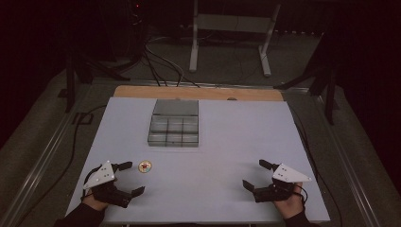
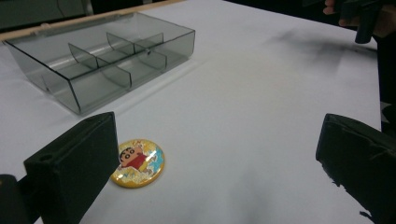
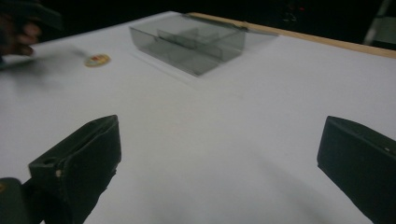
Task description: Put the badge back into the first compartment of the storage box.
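While your left claw (image 1: 128, 178) and right claw (image 1: 258, 174) both rest spread apart and empty near the surface's (image 1: 227, 142) near corners, nothing looks started: the badge (image 1: 144, 166) lies beside the left claw, outside the empty compartment box (image 1: 174, 124) toward the far edge.

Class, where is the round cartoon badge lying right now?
In the high view the badge lies flat on the white table, left of centre, just beside the left gripper and nearer the person than the clear compartment box.
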Tool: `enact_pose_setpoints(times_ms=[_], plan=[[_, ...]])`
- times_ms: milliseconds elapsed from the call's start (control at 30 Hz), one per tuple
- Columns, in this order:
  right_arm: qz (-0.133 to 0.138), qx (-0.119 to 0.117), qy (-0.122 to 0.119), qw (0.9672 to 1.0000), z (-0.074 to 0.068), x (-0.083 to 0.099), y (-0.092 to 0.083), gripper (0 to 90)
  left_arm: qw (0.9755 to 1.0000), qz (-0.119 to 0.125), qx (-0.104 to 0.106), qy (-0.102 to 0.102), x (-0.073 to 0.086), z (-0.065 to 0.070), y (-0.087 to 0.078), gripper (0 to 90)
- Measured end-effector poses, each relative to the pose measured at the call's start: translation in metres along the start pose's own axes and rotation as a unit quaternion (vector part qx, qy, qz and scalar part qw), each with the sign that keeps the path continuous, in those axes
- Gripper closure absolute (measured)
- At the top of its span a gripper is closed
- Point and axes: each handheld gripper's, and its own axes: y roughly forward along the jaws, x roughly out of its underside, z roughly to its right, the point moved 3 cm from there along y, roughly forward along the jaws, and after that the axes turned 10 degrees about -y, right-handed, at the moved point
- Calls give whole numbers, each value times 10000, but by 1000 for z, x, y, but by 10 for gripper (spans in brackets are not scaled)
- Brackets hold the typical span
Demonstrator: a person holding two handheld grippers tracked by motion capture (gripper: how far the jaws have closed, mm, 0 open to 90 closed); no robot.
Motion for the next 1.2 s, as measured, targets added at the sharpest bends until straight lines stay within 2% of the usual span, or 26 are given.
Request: enact_pose_setpoints(times_ms=[133,233,300,467,600,733,1000,1200], plan=[[43,-12,78,10000,2,-1,-1,0,9998,-122,-124,11,3,-4,3,2],[129,146,136,9997,4,-3,-2,0,9997,-20,-261,-2,1,-4,2,2],[96,234,198,9995,6,-3,-2,0,9993,37,-357,-42,1,-5,1,2],[44,199,222,9995,5,-2,0,0,9991,33,-398,-102,1,-6,2,2],[99,177,71,9998,2,-5,1,0,9993,-21,-377,-68,2,-5,2,2],[89,142,30,9999,0,-5,1,0,9994,-69,-336,-56,1,-4,2,2],[112,118,54,9999,0,-6,0,0,9995,-208,-212,76,-2,4,5,2],[112,108,113,9998,0,-6,0,0,9997,-177,-160,57,-10,8,8,2]])
